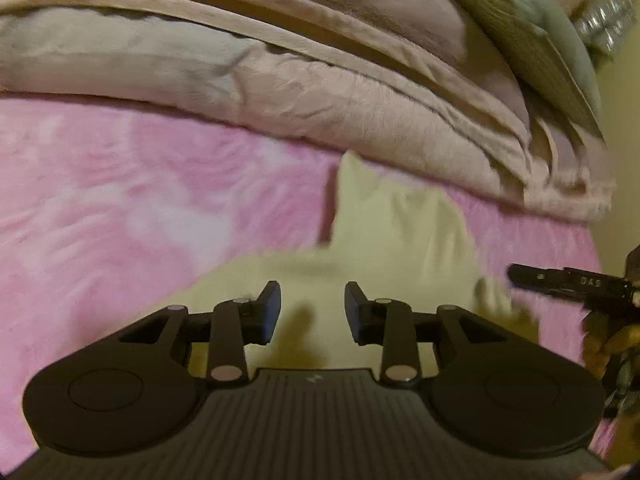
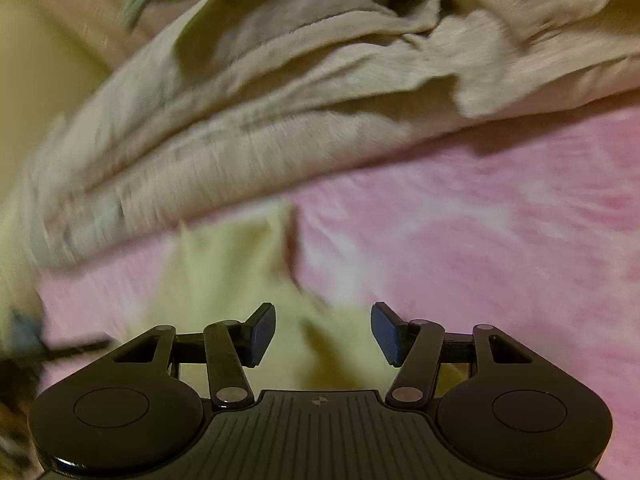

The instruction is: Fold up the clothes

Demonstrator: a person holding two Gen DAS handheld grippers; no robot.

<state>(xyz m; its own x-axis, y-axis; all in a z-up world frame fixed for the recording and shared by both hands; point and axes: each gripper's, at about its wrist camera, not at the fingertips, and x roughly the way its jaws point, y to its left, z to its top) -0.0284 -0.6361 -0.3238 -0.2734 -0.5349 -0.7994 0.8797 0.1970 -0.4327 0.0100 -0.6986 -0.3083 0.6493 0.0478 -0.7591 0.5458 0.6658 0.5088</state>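
Note:
A pale cream garment (image 1: 400,232) lies crumpled on a pink fuzzy bed cover (image 1: 120,208). My left gripper (image 1: 312,300) hovers over its near part, jaws apart, with nothing between the blue pads. The other gripper's black finger (image 1: 560,280) reaches in from the right edge, by the garment's right corner. In the right wrist view the same cream garment (image 2: 224,272) spreads under and ahead of my right gripper (image 2: 323,320), which stands open and empty. This view is blurred.
A stack of folded beige and pinkish blankets (image 1: 320,92) runs along the far side of the bed, also seen as blankets (image 2: 240,140). A grey-green pillow (image 1: 540,40) leans on the stack at top right. Pink bed cover (image 2: 500,220) stretches to the right.

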